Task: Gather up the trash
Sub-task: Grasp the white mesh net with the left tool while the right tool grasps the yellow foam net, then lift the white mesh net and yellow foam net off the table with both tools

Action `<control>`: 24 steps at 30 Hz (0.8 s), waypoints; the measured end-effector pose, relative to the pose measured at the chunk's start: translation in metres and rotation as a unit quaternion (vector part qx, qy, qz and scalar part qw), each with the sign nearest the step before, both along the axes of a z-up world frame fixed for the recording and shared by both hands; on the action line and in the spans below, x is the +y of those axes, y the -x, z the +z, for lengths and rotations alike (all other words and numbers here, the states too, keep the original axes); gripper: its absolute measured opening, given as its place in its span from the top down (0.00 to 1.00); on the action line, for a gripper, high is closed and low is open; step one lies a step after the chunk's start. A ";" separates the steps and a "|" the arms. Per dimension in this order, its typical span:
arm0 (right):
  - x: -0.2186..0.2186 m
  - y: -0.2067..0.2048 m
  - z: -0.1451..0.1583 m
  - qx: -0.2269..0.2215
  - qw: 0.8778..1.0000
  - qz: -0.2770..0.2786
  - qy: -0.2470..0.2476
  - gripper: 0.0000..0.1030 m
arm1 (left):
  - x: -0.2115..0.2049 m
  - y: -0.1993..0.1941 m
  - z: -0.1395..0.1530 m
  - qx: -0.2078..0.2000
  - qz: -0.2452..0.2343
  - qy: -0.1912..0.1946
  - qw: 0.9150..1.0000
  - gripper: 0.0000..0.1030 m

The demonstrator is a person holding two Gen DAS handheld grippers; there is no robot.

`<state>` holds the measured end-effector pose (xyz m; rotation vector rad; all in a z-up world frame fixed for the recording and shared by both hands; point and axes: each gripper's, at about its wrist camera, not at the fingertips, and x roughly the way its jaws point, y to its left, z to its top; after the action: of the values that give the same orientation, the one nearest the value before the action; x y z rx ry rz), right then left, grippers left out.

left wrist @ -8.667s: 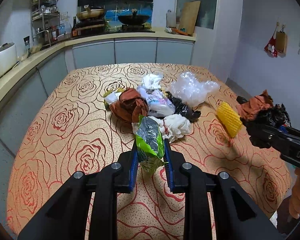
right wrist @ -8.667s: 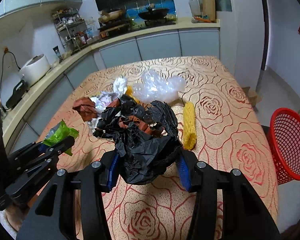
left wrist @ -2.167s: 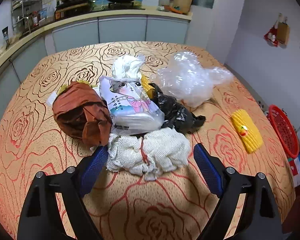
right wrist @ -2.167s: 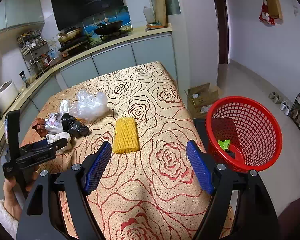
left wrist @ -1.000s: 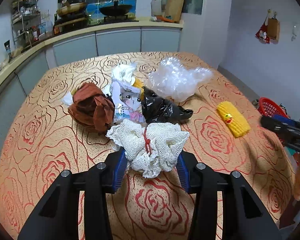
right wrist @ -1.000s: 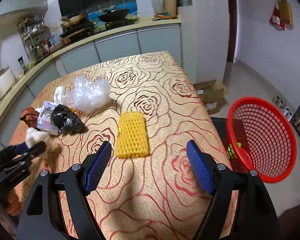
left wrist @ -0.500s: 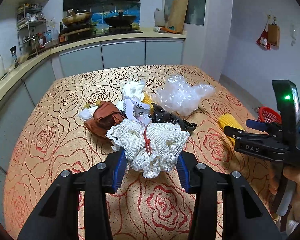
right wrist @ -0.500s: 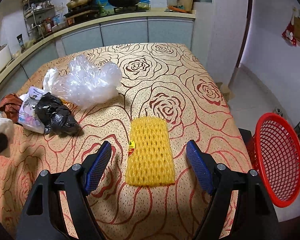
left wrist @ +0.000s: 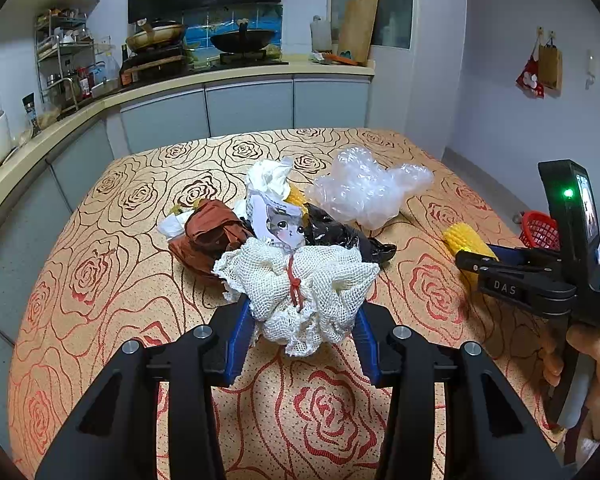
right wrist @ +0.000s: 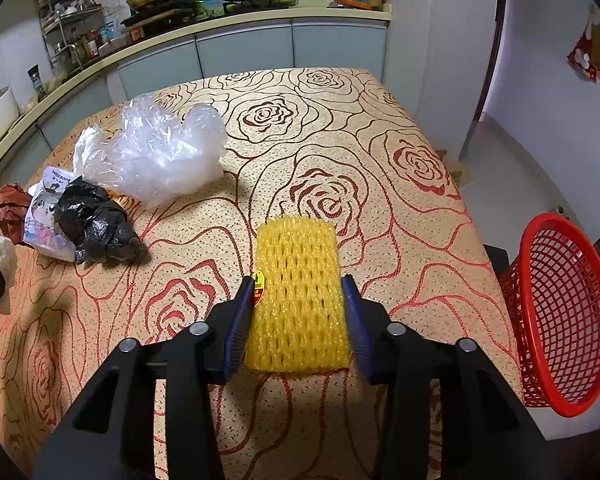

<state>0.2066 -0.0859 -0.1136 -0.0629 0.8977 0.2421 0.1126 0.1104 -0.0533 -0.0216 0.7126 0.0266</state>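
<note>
My left gripper is shut on a crumpled white mesh bag tied with red string, held just above the rose-patterned tablecloth. In the right wrist view, my right gripper straddles a yellow foam fruit net lying flat on the cloth. Its jaws are closing, and both blue pads touch the net's long sides. The left wrist view shows that right gripper from the side, over the yellow foam net. A red mesh basket stands on the floor past the table's right edge.
A pile of trash lies mid-table: a clear plastic bag, a black bag, a cat-print packet and a brown crumpled bag. A kitchen counter runs behind. A hand holds the right tool.
My right gripper came down over the yellow foam net and its jaws drew in from wide open onto the net's sides. The left gripper kept its hold on the white mesh bag.
</note>
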 end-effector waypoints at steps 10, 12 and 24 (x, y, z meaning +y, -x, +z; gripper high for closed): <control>-0.007 0.025 0.026 -0.026 0.999 0.011 -0.030 0.77 | -0.002 0.006 0.010 -0.020 0.016 -0.011 1.000 0.59; -0.009 0.034 0.038 -0.039 0.998 0.014 -0.042 0.78 | -0.002 0.008 0.015 -0.028 0.018 -0.013 0.999 0.59; -0.023 0.093 0.101 -0.115 0.989 0.033 -0.090 0.78 | -0.014 0.029 0.055 -0.077 0.030 -0.029 0.996 0.59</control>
<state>0.1138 -0.1091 -0.0126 0.0460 0.6419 0.3689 0.0839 0.0961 0.0017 0.0106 0.5558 0.1011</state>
